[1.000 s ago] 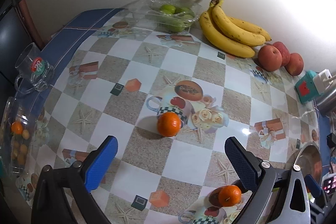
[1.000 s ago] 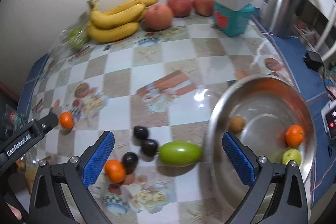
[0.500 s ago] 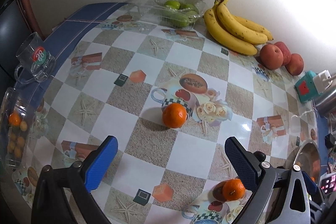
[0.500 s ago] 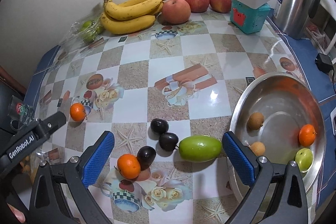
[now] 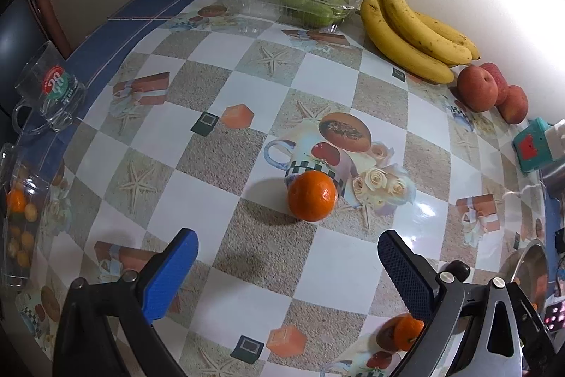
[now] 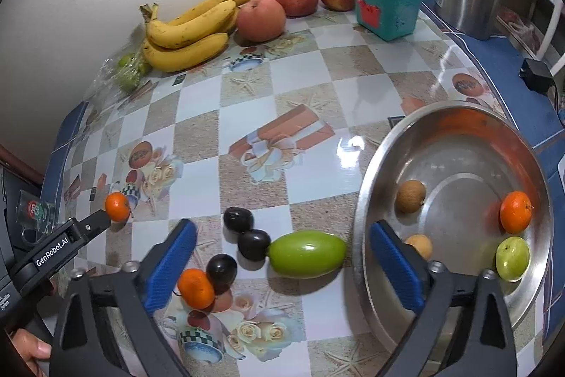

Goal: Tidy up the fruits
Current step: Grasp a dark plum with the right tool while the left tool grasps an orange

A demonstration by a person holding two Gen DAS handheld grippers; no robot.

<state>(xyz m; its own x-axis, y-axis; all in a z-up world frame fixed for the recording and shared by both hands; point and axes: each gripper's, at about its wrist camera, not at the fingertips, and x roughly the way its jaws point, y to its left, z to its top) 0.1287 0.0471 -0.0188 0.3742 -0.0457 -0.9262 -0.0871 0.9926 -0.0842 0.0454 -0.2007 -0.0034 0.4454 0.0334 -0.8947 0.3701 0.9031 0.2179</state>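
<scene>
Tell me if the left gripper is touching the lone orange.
Apart. In the left wrist view, bare tablecloth shows between the open left gripper and the orange ahead of it.

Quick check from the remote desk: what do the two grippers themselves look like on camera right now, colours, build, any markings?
Both match: the left gripper and right gripper have black skeletal arms with triangular cut-outs and silver bolts, each carrying two flat blue textured pads. In the right wrist view, the left gripper's black finger bears white "GenRobot.AI" lettering. No cables or sleeves are visible; only a bare fingertip shows at that view's lower left edge.
</scene>
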